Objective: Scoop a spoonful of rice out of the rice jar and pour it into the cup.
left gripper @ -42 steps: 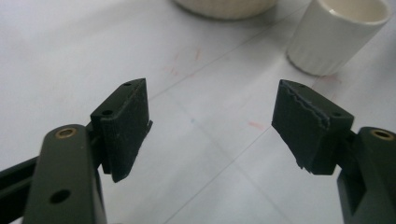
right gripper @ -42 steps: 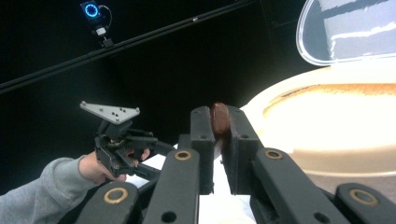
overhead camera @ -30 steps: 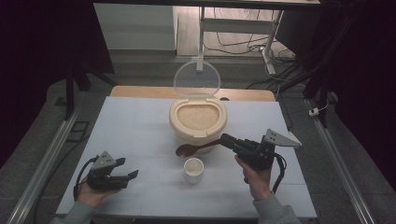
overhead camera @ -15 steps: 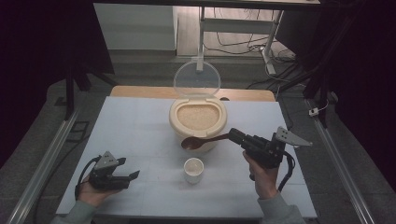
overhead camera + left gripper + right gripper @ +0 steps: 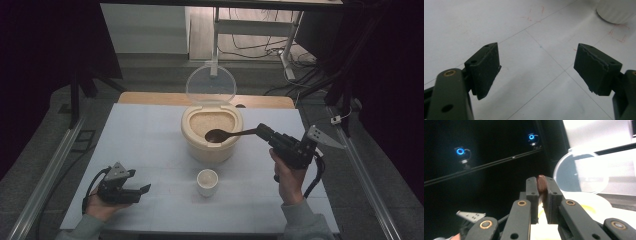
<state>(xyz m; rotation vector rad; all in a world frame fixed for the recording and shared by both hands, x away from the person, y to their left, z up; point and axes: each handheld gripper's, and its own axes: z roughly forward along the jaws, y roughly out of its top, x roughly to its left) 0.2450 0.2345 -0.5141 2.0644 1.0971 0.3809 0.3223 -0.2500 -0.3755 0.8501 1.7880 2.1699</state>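
The spoon (image 5: 225, 134) looks like dark brown wood or plastic with a smooth, faintly glossy bowl; its handle end (image 5: 541, 183) shines reddish-brown between matt black plastic fingers (image 5: 533, 195). The container (image 5: 212, 140) is cream-coloured plastic with a soft sheen, and its raised lid (image 5: 210, 85) is clear, glossy plastic. The grain inside (image 5: 212, 121) has a fine, rough, matt surface. The cup (image 5: 207, 182) is white, smooth and ribbed at its base (image 5: 616, 11). The tabletop (image 5: 145, 145) is a matt white sheet, marked with thin lines. The left gripper's fingers (image 5: 486, 68) are matt black, with roughened, chipped pad edges and brass-coloured metal rivets.
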